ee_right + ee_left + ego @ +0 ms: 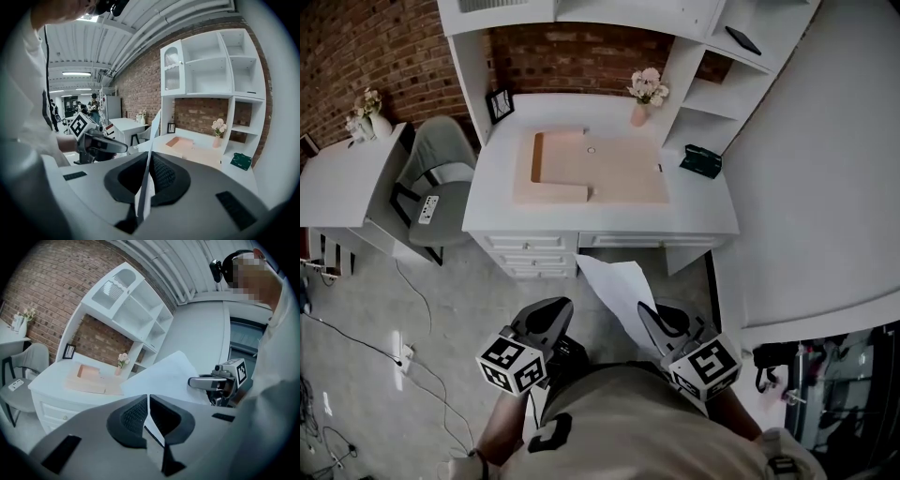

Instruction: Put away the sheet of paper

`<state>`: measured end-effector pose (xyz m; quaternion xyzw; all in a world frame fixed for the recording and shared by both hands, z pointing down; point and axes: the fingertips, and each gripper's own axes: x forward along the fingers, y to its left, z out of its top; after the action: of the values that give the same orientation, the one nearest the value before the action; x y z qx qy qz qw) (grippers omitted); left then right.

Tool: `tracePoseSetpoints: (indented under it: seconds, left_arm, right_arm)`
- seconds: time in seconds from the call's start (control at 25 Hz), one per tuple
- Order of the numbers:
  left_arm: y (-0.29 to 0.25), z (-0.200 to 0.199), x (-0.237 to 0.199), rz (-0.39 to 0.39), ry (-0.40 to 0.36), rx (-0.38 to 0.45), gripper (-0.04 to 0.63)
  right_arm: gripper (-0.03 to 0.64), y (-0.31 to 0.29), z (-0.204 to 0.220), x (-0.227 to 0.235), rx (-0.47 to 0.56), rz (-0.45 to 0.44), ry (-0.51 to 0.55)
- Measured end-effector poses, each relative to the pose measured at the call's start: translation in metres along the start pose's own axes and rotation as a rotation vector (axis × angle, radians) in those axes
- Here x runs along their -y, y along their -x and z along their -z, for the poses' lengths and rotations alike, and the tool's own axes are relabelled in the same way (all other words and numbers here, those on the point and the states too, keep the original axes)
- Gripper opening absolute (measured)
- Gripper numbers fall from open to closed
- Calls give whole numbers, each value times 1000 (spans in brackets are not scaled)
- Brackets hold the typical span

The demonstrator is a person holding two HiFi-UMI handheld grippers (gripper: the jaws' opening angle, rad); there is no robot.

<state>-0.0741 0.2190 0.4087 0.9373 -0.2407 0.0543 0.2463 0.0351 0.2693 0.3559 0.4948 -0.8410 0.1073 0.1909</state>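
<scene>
A white sheet of paper [614,286] hangs in front of the desk's drawers, and my right gripper [649,316] is shut on its lower right edge. In the right gripper view the sheet [151,154] stands edge-on between the jaws of my right gripper [149,165]. My left gripper [558,314] is beside the sheet on the left, apart from it, shut with nothing held. From the left gripper view, beyond my left gripper [148,401], the sheet [164,376] spreads wide with the right gripper [199,382] on it.
The white desk [694,211] ahead carries a tan mat [619,173] with a brown folder [553,155], a flower vase [640,112], a picture frame [500,103] and a green item [701,161]. A grey chair [441,178] stands left. Cables lie on the floor.
</scene>
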Motion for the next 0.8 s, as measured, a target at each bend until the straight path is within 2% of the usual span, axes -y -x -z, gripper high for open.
tracePoseSetpoints:
  seconds: [0.12,0.2,0.28,0.36,0.44,0.52,0.8]
  left_arm:
    - [0,-2,-9,-9,21,5,28]
    - [-4,-2,-10,-7,32,7,28]
    - [-9,-2,-9,-5,33,3,28]
    - [-15,-3,-8,-13,31,1,28]
    - [-22,-4,-8,-30,30,7,28]
    - [-29,-6,-7,-51,31,18,28]
    - [-73,-21,7,-71,12,32,28]
  right_arm:
    - [28,-3,-8,6,8,17,-3]
    - [28,-4,-11,17,23,34,-41]
    - [28,-5,-13,31,59,42,-127]
    - [28,-5,-14,48,116,22,-258]
    - [28,-6,-13,64,161,-22,-387]
    - [28,-9,-12,76,181,-74,-462]
    - [28,-16,-15,124,194,-139,-512]
